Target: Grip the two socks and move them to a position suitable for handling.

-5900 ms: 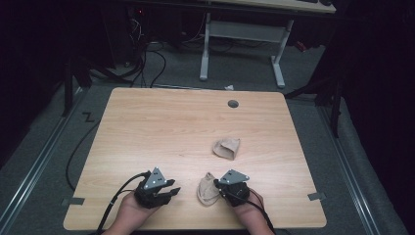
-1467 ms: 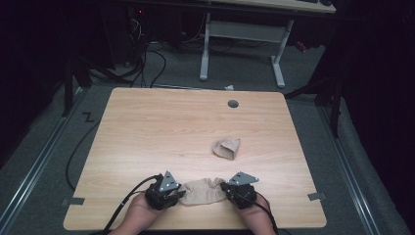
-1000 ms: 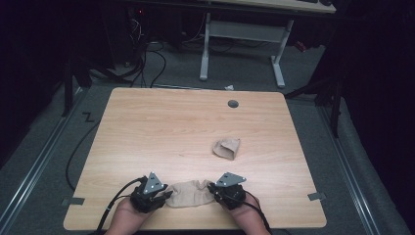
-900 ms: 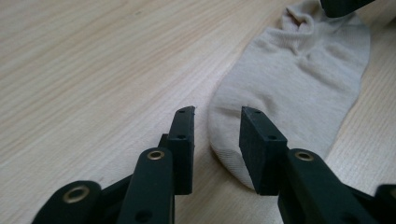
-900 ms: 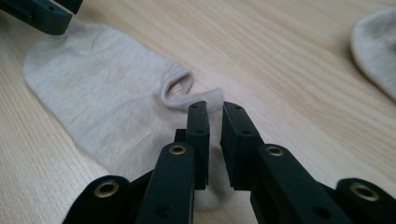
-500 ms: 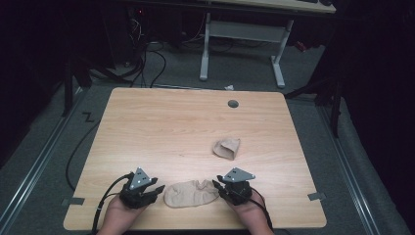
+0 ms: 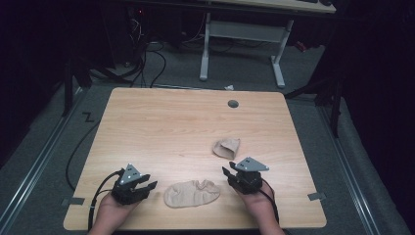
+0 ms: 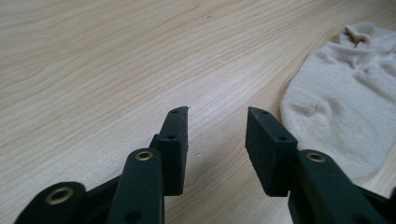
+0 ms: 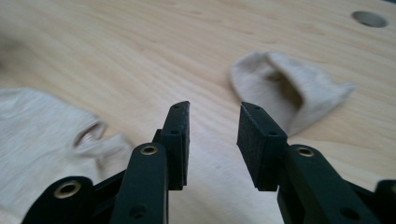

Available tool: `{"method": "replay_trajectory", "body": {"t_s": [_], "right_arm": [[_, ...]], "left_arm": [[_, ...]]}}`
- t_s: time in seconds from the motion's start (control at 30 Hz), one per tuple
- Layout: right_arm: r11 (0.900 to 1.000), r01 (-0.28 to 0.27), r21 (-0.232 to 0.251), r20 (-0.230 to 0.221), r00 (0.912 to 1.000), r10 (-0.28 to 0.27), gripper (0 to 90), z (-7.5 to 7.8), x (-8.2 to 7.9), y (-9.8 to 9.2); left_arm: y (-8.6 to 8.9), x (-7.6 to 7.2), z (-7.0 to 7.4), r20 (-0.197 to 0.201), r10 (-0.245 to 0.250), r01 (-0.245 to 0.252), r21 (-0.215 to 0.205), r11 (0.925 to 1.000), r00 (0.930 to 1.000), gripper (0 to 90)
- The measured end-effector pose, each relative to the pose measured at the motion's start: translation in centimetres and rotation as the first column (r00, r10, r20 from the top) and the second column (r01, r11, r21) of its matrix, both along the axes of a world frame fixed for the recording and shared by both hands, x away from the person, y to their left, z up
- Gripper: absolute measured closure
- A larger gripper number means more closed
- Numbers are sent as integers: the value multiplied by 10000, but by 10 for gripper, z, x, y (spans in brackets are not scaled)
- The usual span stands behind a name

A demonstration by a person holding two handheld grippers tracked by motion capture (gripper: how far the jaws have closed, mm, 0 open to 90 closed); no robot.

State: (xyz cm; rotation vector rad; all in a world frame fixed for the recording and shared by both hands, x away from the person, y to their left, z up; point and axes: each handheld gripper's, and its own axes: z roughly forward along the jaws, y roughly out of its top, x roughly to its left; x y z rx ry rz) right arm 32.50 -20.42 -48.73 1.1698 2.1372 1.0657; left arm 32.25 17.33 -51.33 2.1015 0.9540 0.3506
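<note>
Nearest me, my left gripper [image 7: 147, 187] sits low at the table's [image 7: 161, 122] front edge, its jaws standing wide with only bare wood between them; in the left gripper view [image 8: 217, 135] the flattened sock [image 8: 345, 116] lies just off its right jaw, not touching. That flat beige sock [image 7: 192, 193] rests spread out between my 2 grippers, toe toward the left one and open cuff toward the right one. My right gripper [image 7: 228, 173] is just beside the cuff end; its jaws have just been opening and now stand wide with nothing between them [image 9: 212, 135]. In the right gripper view the flat sock [image 9: 46, 140] lies to the left. Farther out, a 2nd sock [image 7: 226, 147], crumpled with its mouth gaping [image 9: 289, 91], lies just beyond the right gripper. At the far edge I see a round cable hole [image 7: 233, 104].
</note>
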Motion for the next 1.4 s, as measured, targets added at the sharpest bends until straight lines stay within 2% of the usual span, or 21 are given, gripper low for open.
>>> {"method": "replay_trajectory", "body": {"t_s": [0.07, 0.23, 0.33, 0.4, 0.5, 0.57, 0.63, 0.67, 0.7, 0.8, 0.83, 0.87, 0.93, 1.0, 1.2, 1.4], "right_arm": [[9998, 191, -33, -23, 9998, -191, 636, 5, 8, -5], [9967, 809, -47, 25, 9967, -809, 630, 14, 29, -14], [9950, 985, -151, -333, 9945, -990, 567, 16, 50, -10], [9950, 961, -277, -470, 9941, -973, 545, 16, 63, -5], [9936, 936, -627, -558, 9937, -971, 521, 11, 82, 7], [9929, 898, -781, -797, 9922, -960, 510, 7, 94, 15], [9881, 873, -1270, -828, 9917, -983, 507, 4, 101, 23], [9842, 860, -1550, -842, 9914, -999, 514, 2, 105, 27], [9831, 845, -1626, -911, 9908, -1002, 521, 0, 107, 28], [9732, 844, -2140, -1145, 9872, -1108, 610, -6, 114, 32], [9721, 817, -2198, -1239, 9861, -1109, 679, -8, 115, 33], [9708, 794, -2262, -1273, 9857, -1103, 784, -9, 116, 33], [9705, 812, -2271, -1034, 9889, -1069, 859, -7, 113, 34], [9742, 820, -2101, -920, 9904, -1032, 864, -4, 111, 32], [9897, 915, -1097, -530, 9938, -978, 862, 5, 93, 20], [9922, 1205, -311, -241, 9923, -1213, 861, 6, 74, 2]], "left_arm": [[-1, 0, -1, 9, -130, 130, 123, 9998, 9999, 581], [-1, 1, 1, 67, -303, 303, 88, 9995, 9995, 563], [-1, 0, 1, -17, -248, 247, -204, 9995, 9997, 562], [-2, 1, 2, 58, -335, 336, -129, 9994, 9994, 563], [-5, 2, 3, 148, -390, 390, -53, 9992, 9991, 563], [-5, 2, 2, 103, -409, 409, -74, 9991, 9991, 562], [-5, 0, 1, 78, -500, 500, -2, 9987, 9987, 562], [-5, 0, 1, 90, -518, 518, 50, 9986, 9986, 563], [-4, 0, 2, 143, -483, 482, 55, 9988, 9987, 562], [0, -1, 3, 103, -379, 380, -77, 9992, 9992, 562], [1, -1, 3, 86, -357, 357, -90, 9993, 9993, 563], [2, -1, 3, 108, -325, 326, -128, 9994, 9994, 563], [1, -1, 4, 145, -352, 354, -141, 9993, 9993, 563], [0, -1, 5, 163, -386, 388, -142, 9991, 9991, 564], [-9, 0, 2, 34, -636, 636, 42, 9980, 9980, 553], [-8, -1, 4, 97, -553, 554, -31, 9985, 9984, 556]]}}
